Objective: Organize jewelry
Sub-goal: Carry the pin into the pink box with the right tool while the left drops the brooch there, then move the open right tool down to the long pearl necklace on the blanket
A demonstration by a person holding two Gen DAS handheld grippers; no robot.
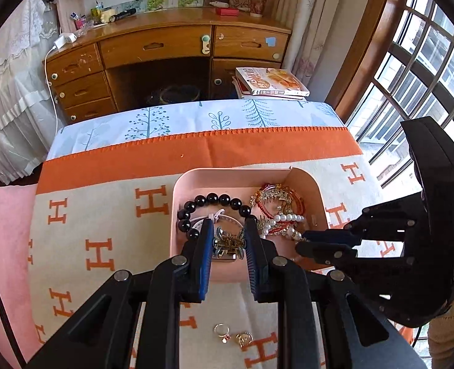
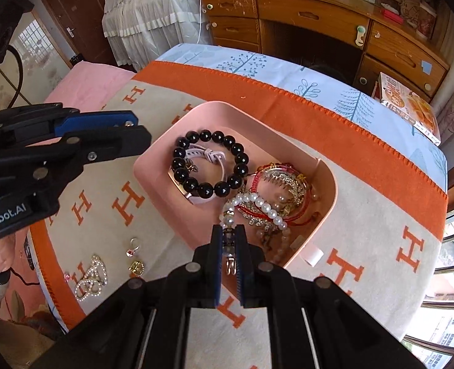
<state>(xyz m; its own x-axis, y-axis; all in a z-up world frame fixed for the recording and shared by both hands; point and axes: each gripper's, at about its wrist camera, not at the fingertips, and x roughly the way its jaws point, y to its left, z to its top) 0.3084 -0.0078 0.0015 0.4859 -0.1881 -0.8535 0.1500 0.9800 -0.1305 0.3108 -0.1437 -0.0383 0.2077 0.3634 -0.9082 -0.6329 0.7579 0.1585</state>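
A pink tray point(image 1: 183, 184) point(image 2: 165, 150) on the H-patterned blanket holds a black bead bracelet point(image 1: 217, 200) point(image 2: 208, 163), a pink watch point(image 2: 205, 156), red and gold bangles point(image 1: 279, 196) point(image 2: 282, 178) and a pearl bracelet point(image 1: 285, 218) point(image 2: 257, 203). My left gripper point(image 1: 228, 240) is shut on a bronze claw hair clip point(image 1: 228, 241) over the tray's near part. My right gripper point(image 2: 229, 246) is shut on the pearl bracelet's beaded end, over the tray's near rim. It shows at the right in the left wrist view point(image 1: 303, 243).
Two rings point(image 1: 220, 330) point(image 1: 243, 338) lie on the blanket in front of the tray. In the right wrist view a pearl ornament point(image 2: 91, 279), a gold ring point(image 2: 136, 267) and a pink-stone ring point(image 2: 133, 246) lie left of the tray. A wooden desk point(image 1: 165, 46) stands beyond the table.
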